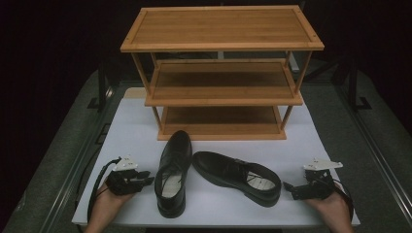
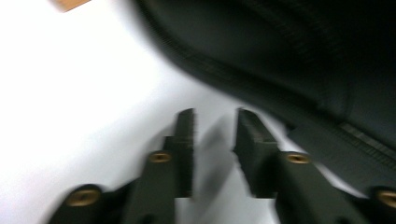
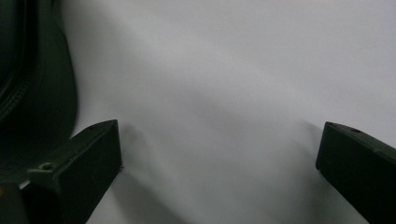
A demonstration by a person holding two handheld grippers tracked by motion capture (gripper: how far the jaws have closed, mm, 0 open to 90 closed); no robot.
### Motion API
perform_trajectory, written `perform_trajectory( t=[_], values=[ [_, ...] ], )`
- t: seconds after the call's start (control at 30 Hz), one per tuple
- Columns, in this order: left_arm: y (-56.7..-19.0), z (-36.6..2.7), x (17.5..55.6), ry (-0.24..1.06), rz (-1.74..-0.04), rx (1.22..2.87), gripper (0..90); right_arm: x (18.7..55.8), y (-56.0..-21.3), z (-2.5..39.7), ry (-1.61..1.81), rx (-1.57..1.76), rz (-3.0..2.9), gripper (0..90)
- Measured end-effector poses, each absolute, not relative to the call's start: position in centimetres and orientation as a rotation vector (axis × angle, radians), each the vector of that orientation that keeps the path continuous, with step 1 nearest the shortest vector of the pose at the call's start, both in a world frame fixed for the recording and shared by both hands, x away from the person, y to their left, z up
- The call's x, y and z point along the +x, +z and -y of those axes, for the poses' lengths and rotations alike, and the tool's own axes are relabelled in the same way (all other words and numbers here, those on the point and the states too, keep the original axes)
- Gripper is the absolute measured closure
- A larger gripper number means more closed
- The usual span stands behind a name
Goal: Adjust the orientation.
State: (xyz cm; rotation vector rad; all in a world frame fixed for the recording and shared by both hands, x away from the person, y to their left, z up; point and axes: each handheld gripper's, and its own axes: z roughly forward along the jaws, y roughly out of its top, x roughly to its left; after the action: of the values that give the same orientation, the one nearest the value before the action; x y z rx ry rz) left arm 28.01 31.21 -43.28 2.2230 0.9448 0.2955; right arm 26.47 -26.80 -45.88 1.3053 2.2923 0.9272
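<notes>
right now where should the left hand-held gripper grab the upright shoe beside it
Probably the collar at the heel of the left shoe: its opening faces up, near the left hand-held gripper. Come from the shoe's left side, one jaw inside, one outside the thin wall.

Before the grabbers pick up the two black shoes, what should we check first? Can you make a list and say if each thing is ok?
1. Left gripper open, nothing between its jaws: ok; the left gripper view shows a gap.
2. Right gripper open, holding nothing: ok; its jaws stand wide apart.
3. Left shoe sitting upright on the white table: ok, toe pointing toward the wooden rack.
4. Right shoe upright and apart from the other one: cannot tell; its toe comes very close to the left shoe's side.
5. Rack shelves free for shoes: ok; nothing lies on them.
6. Laces tucked away from the jaws: cannot tell; too small.
</notes>
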Motion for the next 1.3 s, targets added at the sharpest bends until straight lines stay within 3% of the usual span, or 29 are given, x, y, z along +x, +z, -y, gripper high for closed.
perform_trajectory(
  t=[0.1,0.13,0.17,0.23,0.43,0.6,0.67,0.77,0.83,0.87,0.9,0.93,0.97,1.0,1.03,1.3],
  values=[
    [-43.2,-32.1,27.9,0.320,-0.975,2.211,38.3,26.5,-45.9,26.8,0.927,1.305,-2.292,0.0],
    [-43.1,-32.5,27.9,0.318,-0.991,2.209,38.3,26.5,-45.9,26.8,0.927,1.305,-2.292,0.0],
    [-43.3,-33.1,27.5,0.334,-1.016,2.218,26.3,26.5,-45.9,26.8,0.928,1.304,-2.292,0.0],
    [-43.4,-33.4,27.3,0.346,-1.026,2.228,16.9,26.5,-45.9,26.8,0.928,1.304,-2.291,0.0],
    [-44.5,-34.8,26.3,0.374,-1.059,2.198,0.2,26.5,-45.9,26.8,0.928,1.305,-2.292,0.0],
    [-45.1,-34.8,26.2,0.446,-1.033,2.190,0.0,26.4,-45.8,26.8,0.927,1.298,-2.294,1.8],
    [-45.1,-34.8,26.2,0.444,-1.036,2.188,0.0,26.2,-45.4,27.0,0.954,1.286,-2.296,18.4],
    [-45.1,-34.8,26.2,0.443,-1.037,2.186,0.0,26.0,-44.7,27.2,1.017,1.274,-2.300,35.9],
    [-45.1,-34.8,26.2,0.442,-1.038,2.185,0.0,26.0,-44.7,27.2,1.017,1.274,-2.300,35.9],
    [-45.1,-34.8,26.2,0.444,-1.037,2.186,0.0,25.8,-44.3,27.0,1.048,1.236,-2.323,55.4],
    [-45.1,-34.8,26.2,0.444,-1.037,2.186,0.0,25.8,-44.2,26.9,1.054,1.224,-2.337,64.1],
    [-45.1,-34.8,26.2,0.444,-1.037,2.186,0.0,25.8,-44.2,26.9,1.054,1.224,-2.337,64.1],
    [-45.1,-34.8,26.2,0.445,-1.037,2.186,0.0,25.8,-44.0,26.8,1.068,1.196,-2.349,78.4],
    [-45.1,-34.8,26.2,0.445,-1.037,2.186,0.0,25.8,-44.0,26.8,1.068,1.196,-2.349,78.4],
    [-45.1,-34.8,26.2,0.446,-1.035,2.186,0.0,26.0,-43.8,26.8,1.086,1.178,-2.368,88.0],
    [-45.1,-34.8,26.2,0.441,-1.038,2.187,0.0,26.8,-44.0,26.1,1.154,1.112,-2.436,89.7]
  ],
)
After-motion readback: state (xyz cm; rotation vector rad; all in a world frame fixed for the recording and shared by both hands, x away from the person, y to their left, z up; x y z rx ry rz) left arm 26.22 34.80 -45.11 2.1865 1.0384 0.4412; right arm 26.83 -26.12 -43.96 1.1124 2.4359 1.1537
